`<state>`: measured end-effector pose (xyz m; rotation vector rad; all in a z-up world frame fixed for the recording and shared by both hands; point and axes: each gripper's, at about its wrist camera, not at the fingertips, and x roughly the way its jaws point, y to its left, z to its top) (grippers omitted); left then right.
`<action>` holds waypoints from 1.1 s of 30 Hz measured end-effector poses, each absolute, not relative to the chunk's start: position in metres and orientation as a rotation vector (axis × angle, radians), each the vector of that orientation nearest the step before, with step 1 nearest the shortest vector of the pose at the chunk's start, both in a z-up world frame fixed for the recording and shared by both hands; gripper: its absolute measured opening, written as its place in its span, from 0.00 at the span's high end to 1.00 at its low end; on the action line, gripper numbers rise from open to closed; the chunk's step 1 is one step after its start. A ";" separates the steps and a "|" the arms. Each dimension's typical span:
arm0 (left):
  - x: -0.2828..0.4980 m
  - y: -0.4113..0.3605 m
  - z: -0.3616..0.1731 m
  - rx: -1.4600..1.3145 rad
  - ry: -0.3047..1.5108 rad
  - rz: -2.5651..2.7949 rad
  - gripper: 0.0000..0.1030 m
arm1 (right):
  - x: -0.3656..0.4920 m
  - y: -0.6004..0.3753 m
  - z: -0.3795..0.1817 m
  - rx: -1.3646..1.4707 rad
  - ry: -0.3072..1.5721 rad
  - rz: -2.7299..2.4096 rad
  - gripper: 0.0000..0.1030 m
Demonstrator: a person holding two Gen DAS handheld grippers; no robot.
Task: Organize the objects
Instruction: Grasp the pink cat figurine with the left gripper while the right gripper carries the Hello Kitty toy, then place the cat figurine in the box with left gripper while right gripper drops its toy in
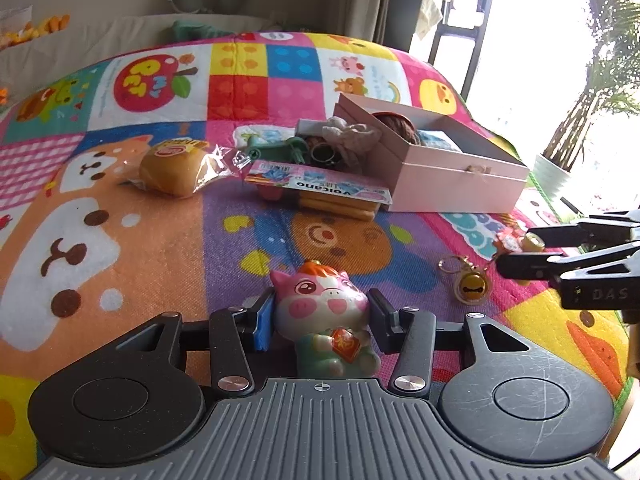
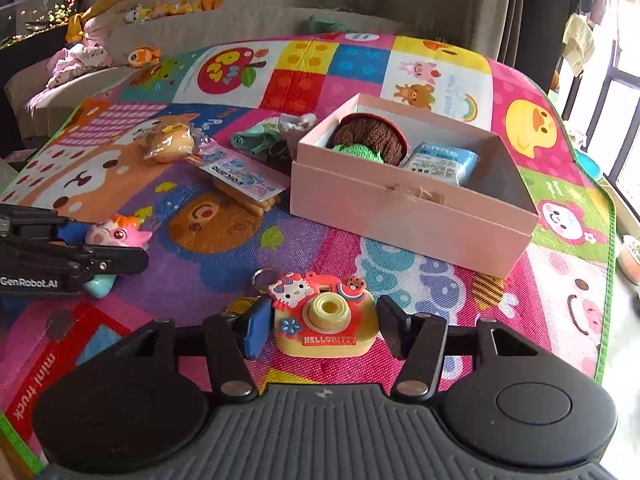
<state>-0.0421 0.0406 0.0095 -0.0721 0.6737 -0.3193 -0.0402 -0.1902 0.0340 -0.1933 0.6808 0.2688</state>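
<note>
Toy camera [image 2: 325,325] reads "HELLOKITTY"; snack pack [image 1: 320,185] "Volcano".

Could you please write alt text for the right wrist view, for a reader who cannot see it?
The right hand-held gripper straddles a toy camera on a colourful mat. Behind it an open pink box holds a knitted item and a blue packet. At left, the left hand-held gripper is around a pig figurine.
</note>
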 end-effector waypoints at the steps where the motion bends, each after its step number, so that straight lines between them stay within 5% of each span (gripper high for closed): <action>1: -0.041 0.038 0.012 -0.063 0.678 -0.317 0.50 | -0.045 -0.194 0.041 -0.180 0.664 0.273 0.46; 13: 0.036 -0.052 0.108 -0.094 0.494 -0.578 0.50 | -0.077 -0.259 0.088 0.011 0.468 0.196 0.46; 23: 0.131 -0.131 0.058 -0.079 0.751 -0.481 0.49 | -0.073 -0.280 0.064 0.058 0.501 0.169 0.46; 33: 0.087 -0.087 0.086 0.003 0.571 -0.480 0.51 | -0.055 -0.282 0.061 0.070 0.518 0.130 0.46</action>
